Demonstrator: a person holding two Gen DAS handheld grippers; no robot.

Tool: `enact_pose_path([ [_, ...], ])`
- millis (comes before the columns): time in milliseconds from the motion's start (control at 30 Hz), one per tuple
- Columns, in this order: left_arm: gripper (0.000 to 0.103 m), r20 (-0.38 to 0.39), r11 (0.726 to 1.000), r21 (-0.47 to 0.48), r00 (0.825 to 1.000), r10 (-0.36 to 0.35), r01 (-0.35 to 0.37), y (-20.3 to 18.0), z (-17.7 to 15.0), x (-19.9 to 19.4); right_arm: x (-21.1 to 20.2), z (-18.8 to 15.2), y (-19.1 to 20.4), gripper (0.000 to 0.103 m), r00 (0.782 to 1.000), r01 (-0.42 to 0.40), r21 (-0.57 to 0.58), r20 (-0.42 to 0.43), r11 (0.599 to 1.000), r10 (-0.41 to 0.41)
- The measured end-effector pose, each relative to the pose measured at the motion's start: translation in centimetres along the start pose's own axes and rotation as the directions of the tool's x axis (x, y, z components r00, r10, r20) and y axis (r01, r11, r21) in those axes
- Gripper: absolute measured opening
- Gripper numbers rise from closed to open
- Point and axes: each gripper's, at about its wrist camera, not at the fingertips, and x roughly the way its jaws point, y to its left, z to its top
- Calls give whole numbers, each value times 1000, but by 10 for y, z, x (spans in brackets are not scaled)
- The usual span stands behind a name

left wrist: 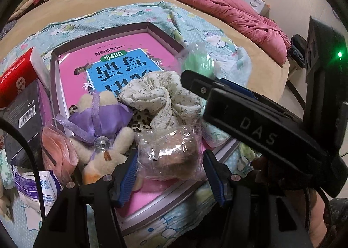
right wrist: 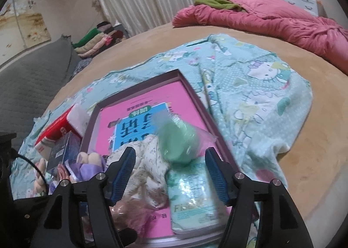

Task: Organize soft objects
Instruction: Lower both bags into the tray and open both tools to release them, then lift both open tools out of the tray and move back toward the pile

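Tray [left wrist: 54, 78] with pink book inside. Lay on cartoon blanket [right wrist: 261, 87] on the bed and served as collecting place.

Floral cloth bundle [left wrist: 161, 98]. Lay crumpled in middle of tray; looked light and floppy, best pinched at a thick fold.

Plush bear [left wrist: 102, 139] with purple ribbon. Sat at tray's near-left edge; looked springy, best taken by the body.

Brown lump in clear bag [left wrist: 167, 145]. Was held between pads of left claw [left wrist: 170, 157], over near part of tray. Seemed light, with crinkly, slippery film, so needed grip on the lump itself.

Green bagged piece [right wrist: 178, 139]. Was blurred, just beyond tips of right claw [right wrist: 169, 151], wide and empty.
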Motion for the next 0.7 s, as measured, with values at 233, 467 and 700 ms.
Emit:
enact_pose_path([
  [233, 62, 5, 1000, -7, 1000, -5, 5, 0, 0, -4, -11, 2, -11, 68, 999, 14, 53, 37, 998, -16],
  [467, 64, 10, 1000, -12, 1000, -10, 11, 0, 2, -8, -37, 3, -21, 78, 991, 57, 96, 115, 994, -68],
  [700, 72, 24, 1000, 4, 1000, -8, 8, -2, 0, -20, -52, 3, -25, 78, 985, 80, 130, 142, 988, -98],
])
